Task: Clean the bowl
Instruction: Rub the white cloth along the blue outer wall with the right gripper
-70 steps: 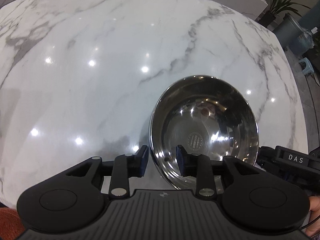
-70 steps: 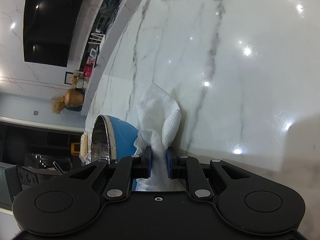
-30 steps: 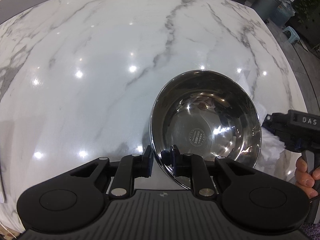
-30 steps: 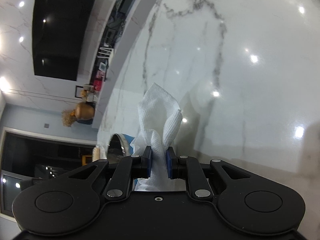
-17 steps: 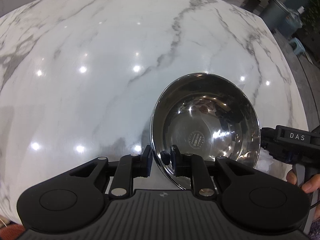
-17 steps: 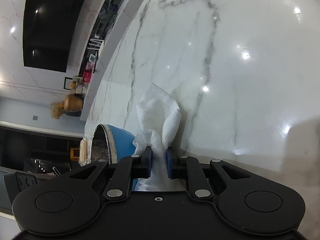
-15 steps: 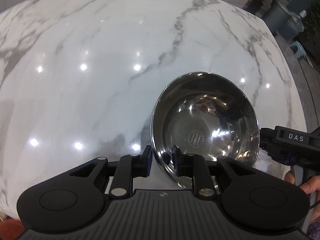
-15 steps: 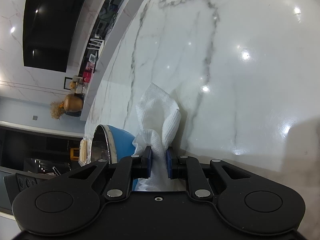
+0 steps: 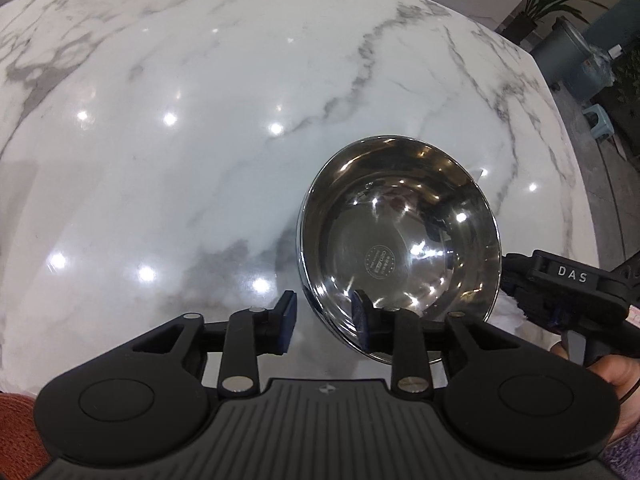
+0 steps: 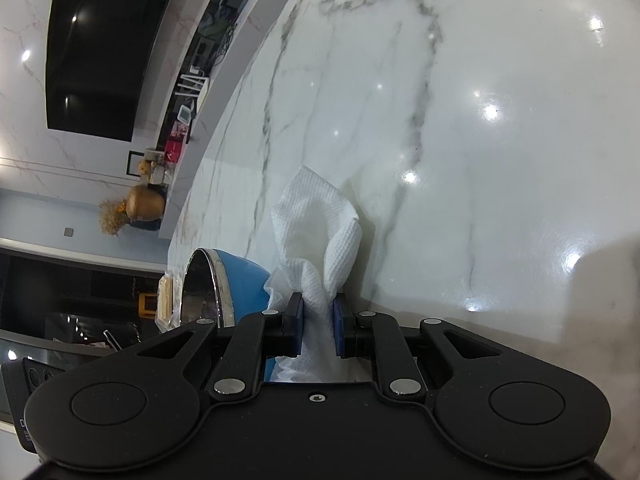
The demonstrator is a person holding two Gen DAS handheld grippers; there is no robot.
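A steel bowl (image 9: 400, 240) with a blue outside (image 10: 240, 280) rests on the white marble table (image 9: 200, 160). My left gripper (image 9: 324, 320) points down at its near rim. The rim passes between the two blue pads, one outside and one inside the bowl, with a visible gap, so the jaws are open. My right gripper (image 10: 318, 320) is shut on a crumpled white paper towel (image 10: 316, 224) and hovers just right of the bowl, above the table. In the left wrist view a bit of the paper towel (image 9: 508, 316) shows past the bowl's right edge.
A person's hand (image 9: 612, 368) holds the right gripper's handle at the right edge. The table's far-right corner (image 9: 532, 64) borders a floor with bins and a plant. Beyond the left table edge (image 10: 224, 128) are a shelf, a vase and a dark screen.
The left jaws, pinched on the bowl's rim a second ago, have spread and stand apart from it. The left view has rolled slightly. The right gripper and paper towel have hardly moved.
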